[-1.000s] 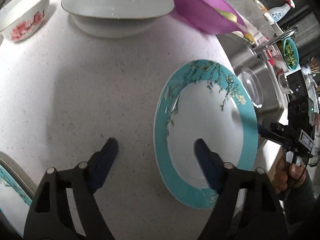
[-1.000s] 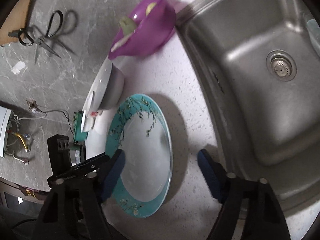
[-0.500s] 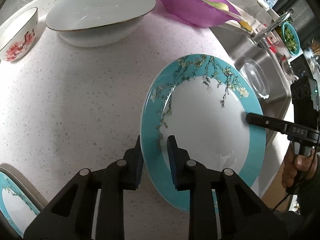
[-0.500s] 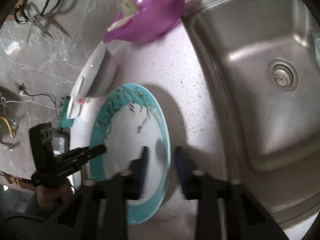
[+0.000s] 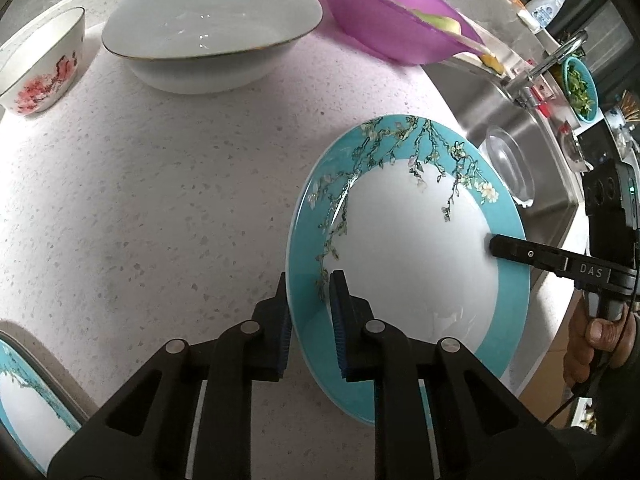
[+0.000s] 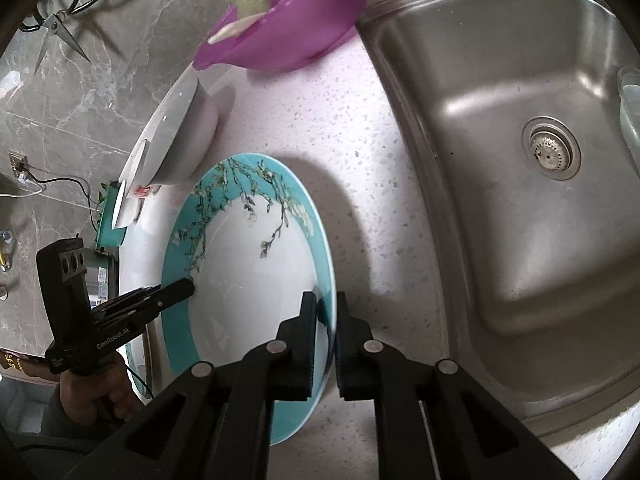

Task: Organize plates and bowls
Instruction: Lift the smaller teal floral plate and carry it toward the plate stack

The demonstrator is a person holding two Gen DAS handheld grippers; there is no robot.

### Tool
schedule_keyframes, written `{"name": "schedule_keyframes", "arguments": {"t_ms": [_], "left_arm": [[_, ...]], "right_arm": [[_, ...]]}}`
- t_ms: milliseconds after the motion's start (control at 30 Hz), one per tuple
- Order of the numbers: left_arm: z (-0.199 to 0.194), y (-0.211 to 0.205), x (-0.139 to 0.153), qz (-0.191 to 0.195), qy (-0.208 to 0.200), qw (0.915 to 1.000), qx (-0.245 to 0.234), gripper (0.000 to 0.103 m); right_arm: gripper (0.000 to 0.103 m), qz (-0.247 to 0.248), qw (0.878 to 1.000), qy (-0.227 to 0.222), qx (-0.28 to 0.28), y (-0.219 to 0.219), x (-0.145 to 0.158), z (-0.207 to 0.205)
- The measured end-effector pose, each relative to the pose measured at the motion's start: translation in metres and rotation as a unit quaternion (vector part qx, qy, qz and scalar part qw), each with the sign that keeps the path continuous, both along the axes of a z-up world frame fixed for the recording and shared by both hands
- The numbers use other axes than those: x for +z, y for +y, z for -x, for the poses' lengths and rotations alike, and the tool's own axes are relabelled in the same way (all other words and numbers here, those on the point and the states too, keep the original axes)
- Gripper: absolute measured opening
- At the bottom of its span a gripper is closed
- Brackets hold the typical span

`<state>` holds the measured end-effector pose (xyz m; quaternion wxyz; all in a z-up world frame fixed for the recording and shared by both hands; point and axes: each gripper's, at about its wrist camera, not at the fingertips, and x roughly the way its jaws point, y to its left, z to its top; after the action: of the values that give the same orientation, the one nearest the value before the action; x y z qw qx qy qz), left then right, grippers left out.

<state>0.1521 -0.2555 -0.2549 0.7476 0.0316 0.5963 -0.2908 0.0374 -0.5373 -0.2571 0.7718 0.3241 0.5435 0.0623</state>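
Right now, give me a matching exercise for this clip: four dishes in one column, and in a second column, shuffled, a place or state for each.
Things:
1. Turquoise-rimmed blossom plate
2. Translucent purple plastic bowl
3. Large plain white ceramic bowl
4. Small white bowl with red flowers

Places or states:
A. Holds pale green food pieces
B. Clamped at opposite rims by both tongs
C. At the left edge of the left wrist view
D. Between the flowered bowl and the purple one

Pairs: 1-B, 2-A, 3-D, 4-C

Both grippers' fingers closed on plate [image 5: 412, 248]
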Motion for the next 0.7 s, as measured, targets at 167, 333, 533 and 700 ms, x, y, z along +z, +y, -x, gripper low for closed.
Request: {"name": "schedule_keyframes", "arguments": {"t_ms": [167,333,533,700], "left_arm": [[0.003,0.01,0.022,0.009,-0.017,0.9998,0.001,0.015],[0.009,0.026,0.051,0.022,-0.035,0.9991,0.007,0.015],[0.015,0.067,0.084,0.033,-0.056,0.9973,0.034,0.015],[0.024,0.118,0.105,0.035,-0.068,0.9946,0.07,0.015]], "right_arm": [[0.01,0.0,1.0,-0.013,-0.005,0.001,0.016,0.0],[0.01,-0.002,1.0,-0.026,-0.002,0.006,0.039,-0.002],[0.01,-0.002,0.999,-0.046,0.023,0.031,0.067,-0.011],[0.01,-0.002,0.996,-0.061,0.057,0.069,0.087,-0.025]]}}
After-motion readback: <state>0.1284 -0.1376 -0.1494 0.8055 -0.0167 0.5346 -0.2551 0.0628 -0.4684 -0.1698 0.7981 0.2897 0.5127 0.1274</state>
